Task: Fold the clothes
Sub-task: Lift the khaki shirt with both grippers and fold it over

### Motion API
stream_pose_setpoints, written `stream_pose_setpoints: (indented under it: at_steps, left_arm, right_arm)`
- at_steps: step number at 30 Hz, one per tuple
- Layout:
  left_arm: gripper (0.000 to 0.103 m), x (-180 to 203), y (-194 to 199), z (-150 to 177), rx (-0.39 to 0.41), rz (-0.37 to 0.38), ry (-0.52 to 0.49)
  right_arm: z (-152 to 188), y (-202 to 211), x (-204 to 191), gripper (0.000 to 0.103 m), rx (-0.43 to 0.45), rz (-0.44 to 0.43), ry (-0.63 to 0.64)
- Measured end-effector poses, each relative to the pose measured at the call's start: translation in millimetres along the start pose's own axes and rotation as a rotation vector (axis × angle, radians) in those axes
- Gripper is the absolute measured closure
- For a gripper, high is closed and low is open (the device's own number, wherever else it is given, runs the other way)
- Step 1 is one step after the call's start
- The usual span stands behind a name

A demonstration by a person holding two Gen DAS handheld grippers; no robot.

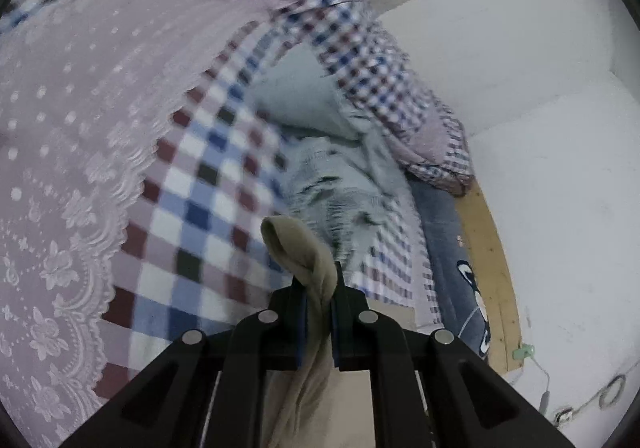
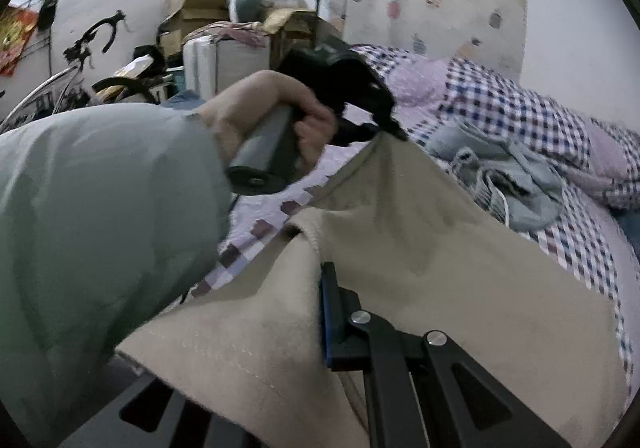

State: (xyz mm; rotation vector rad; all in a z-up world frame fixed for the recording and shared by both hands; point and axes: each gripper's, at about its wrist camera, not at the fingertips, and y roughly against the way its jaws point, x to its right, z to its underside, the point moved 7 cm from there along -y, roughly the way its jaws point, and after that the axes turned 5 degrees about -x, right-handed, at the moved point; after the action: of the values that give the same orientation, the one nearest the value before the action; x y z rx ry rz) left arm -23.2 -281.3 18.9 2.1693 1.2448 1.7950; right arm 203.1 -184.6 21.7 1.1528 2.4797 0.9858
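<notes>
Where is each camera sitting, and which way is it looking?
Left wrist: on the left gripper, looking down at the checked bedspread; only its jaws show, shut on the beige garment.
Right wrist: on the right gripper, looking across the bed; the left hand and grey-green sleeve show.
Shared: beige garment, bedspread, pale blue clothes.

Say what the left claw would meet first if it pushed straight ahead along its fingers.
Probably the checked bedspread just past the beige garment that the left claw grips, or the crumpled pale blue clothes lying on it; the fisheye leaves depth unclear.
</notes>
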Motion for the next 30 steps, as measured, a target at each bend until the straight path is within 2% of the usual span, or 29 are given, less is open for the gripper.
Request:
stream_pose_setpoints:
  at_steps: [6, 12, 17, 22, 30]
  left_arm:
    - [0.095, 60, 6, 13, 0.017, 0.019, -0.074]
    - [0.095, 130, -23, 33, -0.004, 0.035, -0.126]
    - [0.095, 187, -69, 51, -0.046, 0.033, -0.152]
    - [0.095, 228, -118, 67, -0.095, 0.021, -0.143]
    - [0.095, 274, -230, 102, -0.189, -0.101, -0.187]
  right_arm:
    - [6, 32, 18, 0.1, 0.05, 0.0, -0.035]
    - [26, 74, 55, 0.1, 0.063, 0.021, -0.111]
    - [43, 107, 94, 0.1, 0.091, 0.044, -0.202]
    - [64, 138, 131, 0.1, 0.112, 0.069, -0.282]
    - [129, 175, 207, 0.1, 0.105, 0.117, -0.486]
